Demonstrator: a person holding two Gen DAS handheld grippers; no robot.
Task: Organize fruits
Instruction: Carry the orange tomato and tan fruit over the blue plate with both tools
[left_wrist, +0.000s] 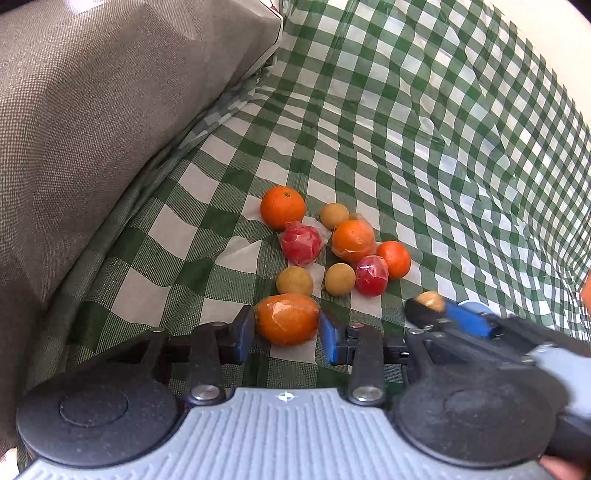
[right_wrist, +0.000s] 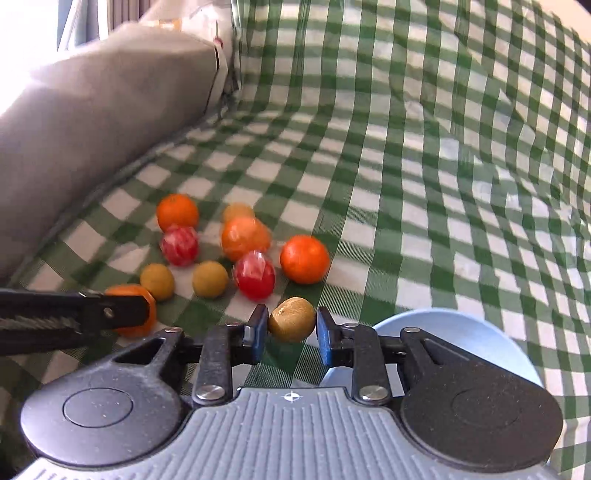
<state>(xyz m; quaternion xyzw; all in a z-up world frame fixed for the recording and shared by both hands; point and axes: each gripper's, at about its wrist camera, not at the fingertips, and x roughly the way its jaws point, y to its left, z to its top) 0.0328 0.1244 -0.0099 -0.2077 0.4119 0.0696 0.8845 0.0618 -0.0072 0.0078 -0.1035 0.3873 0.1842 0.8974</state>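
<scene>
Several fruits lie in a cluster on a green checked cloth (left_wrist: 424, 110): oranges, red wrapped fruits and small tan fruits. My left gripper (left_wrist: 287, 326) is shut on a plastic-wrapped orange (left_wrist: 286, 318); the orange also shows in the right wrist view (right_wrist: 142, 325) behind the left gripper's finger. My right gripper (right_wrist: 291, 326) is shut on a small tan-brown fruit (right_wrist: 291, 319), seen in the left wrist view (left_wrist: 428, 301) at the right. A bare orange (left_wrist: 282, 207), a red wrapped fruit (left_wrist: 301, 244) and a tan fruit (left_wrist: 294, 280) lie just ahead.
A grey cushion (left_wrist: 92, 110) rises along the left side. A light blue bowl (right_wrist: 461, 339) sits at the lower right, just right of my right gripper. The checked cloth (right_wrist: 443, 147) stretches wrinkled to the far right.
</scene>
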